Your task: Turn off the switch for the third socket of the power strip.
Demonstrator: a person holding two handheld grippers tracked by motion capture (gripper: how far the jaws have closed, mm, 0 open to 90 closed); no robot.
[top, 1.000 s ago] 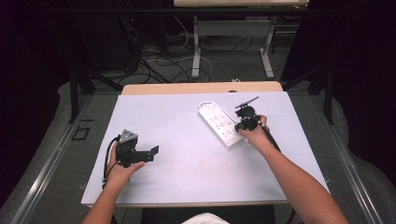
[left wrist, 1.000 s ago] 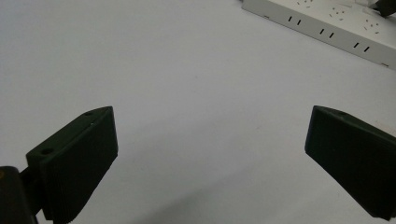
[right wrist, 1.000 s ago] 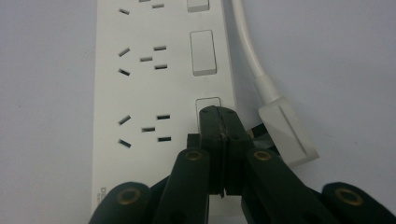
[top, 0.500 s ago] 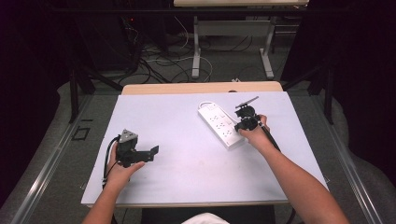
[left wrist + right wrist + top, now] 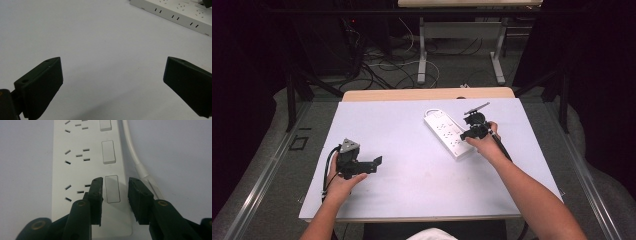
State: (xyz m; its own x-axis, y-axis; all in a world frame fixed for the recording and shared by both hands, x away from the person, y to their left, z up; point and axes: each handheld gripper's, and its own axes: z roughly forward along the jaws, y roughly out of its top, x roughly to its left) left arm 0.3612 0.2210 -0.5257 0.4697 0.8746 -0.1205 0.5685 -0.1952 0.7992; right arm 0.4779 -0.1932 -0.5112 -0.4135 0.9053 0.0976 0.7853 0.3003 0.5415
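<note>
**Right fingers straddling end switch of power strip; left idle**

Right gripper [image 5: 115,200]: fingers [image 5: 96,197] partly closed, gap narrow, set either side of the nearest rocker switch [image 5: 112,189] on the white power strip [image 5: 75,170]. Nothing pinched; whether the tips touch the strip face cannot be told. Two more switches in a row beyond, socket slots to their left, white cord [image 5: 136,157] running along the strip's edge just beside the far finger.

Left gripper [image 5: 112,87]: fingers [image 5: 41,85] spread wide, holding nothing, low over bare bench [image 5: 87,45]. Strip well apart, at top edge of that view.

High view: power strip [image 5: 447,135] lying diagonally on the right half of the bench [image 5: 412,185], right gripper [image 5: 475,131] at its near end, left gripper [image 5: 359,165] near the left front.

Risks, as judged:
- Pressing off-centre could slide a finger off the switch and into the socket slots.
- Strip is loose on a smooth surface; a sideways push could skate or rotate it, with no hold from the left side.
- Far finger could snag the cord.

Unclear: switch position, on or off, unreadable. Near end of strip hidden under the fingers. Cord's far end and plug not traceable.
</note>
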